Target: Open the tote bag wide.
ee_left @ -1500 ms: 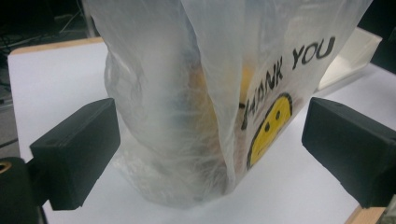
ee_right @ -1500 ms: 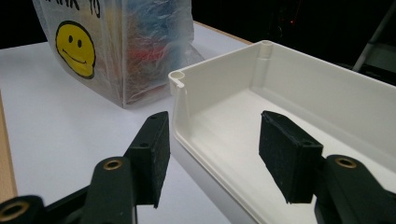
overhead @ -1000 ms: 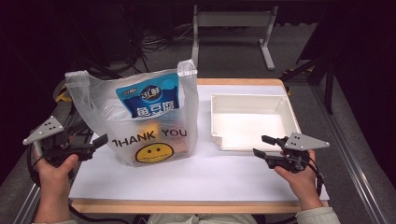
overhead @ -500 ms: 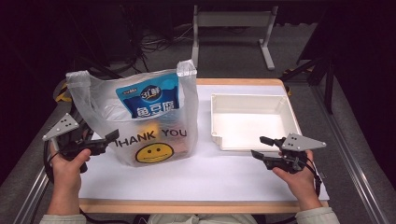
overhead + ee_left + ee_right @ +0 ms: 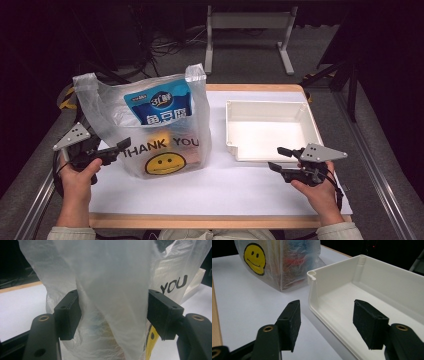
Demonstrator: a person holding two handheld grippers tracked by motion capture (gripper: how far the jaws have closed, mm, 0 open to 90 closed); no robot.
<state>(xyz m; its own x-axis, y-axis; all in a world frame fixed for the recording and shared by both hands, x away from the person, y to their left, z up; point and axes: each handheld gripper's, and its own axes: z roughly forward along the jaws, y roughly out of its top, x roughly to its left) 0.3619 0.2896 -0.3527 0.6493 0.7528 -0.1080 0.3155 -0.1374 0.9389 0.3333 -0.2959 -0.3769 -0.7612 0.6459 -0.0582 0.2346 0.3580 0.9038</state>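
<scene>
The left gripper has its jaws spread wide, with a fold of the plastic bag between them; whether the pads press on it I cannot tell. The right gripper hangs with jaws well apart, holding nothing, just beside the near wall of the white tray. There is one bag, standing upright at the left of the table, and one tray at the right. The bag holds a blue packet. The table is white-topped with a wooden edge; the room behind is dark.
</scene>
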